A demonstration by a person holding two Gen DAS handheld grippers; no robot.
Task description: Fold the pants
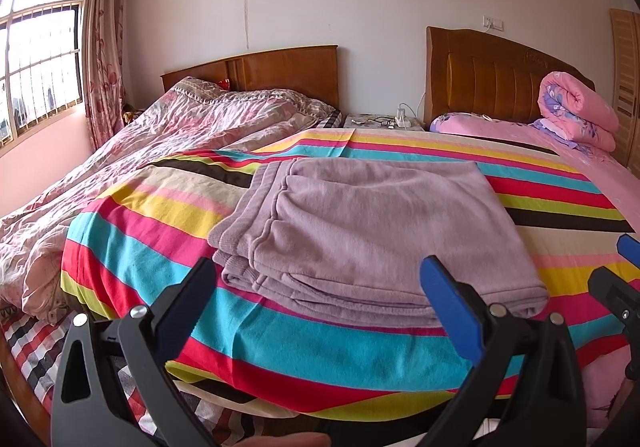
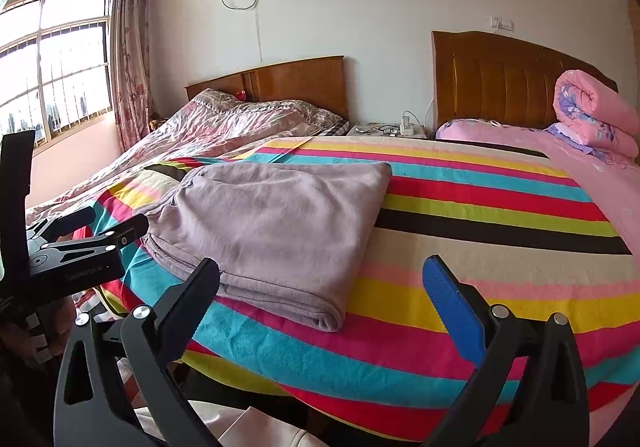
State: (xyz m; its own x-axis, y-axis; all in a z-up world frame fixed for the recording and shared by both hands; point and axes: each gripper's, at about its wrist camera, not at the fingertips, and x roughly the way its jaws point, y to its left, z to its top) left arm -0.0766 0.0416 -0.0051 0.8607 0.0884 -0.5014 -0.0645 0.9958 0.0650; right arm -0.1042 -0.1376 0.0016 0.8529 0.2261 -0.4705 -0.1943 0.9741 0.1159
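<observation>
Mauve fleece pants (image 1: 372, 231) lie folded into a flat rectangular stack on the striped blanket (image 1: 168, 243), waistband edges stacked at the left. My left gripper (image 1: 320, 275) is open just in front of the stack's near edge, holding nothing. In the right wrist view the same pants (image 2: 276, 223) sit left of centre, and my right gripper (image 2: 324, 279) is open with its left finger near the stack's front corner, not touching it. The left gripper (image 2: 80, 231) shows from the side at the far left, a hand under it. The right gripper's fingers (image 1: 612, 287) show at the left wrist view's right edge.
The striped blanket (image 2: 480, 215) covers the near bed. A rumpled pink floral quilt (image 1: 160, 139) lies on the left bed, a rolled pink quilt (image 1: 580, 111) at the right headboard. A nightstand (image 1: 380, 123) with cables stands between the wooden headboards. Window and curtain at left.
</observation>
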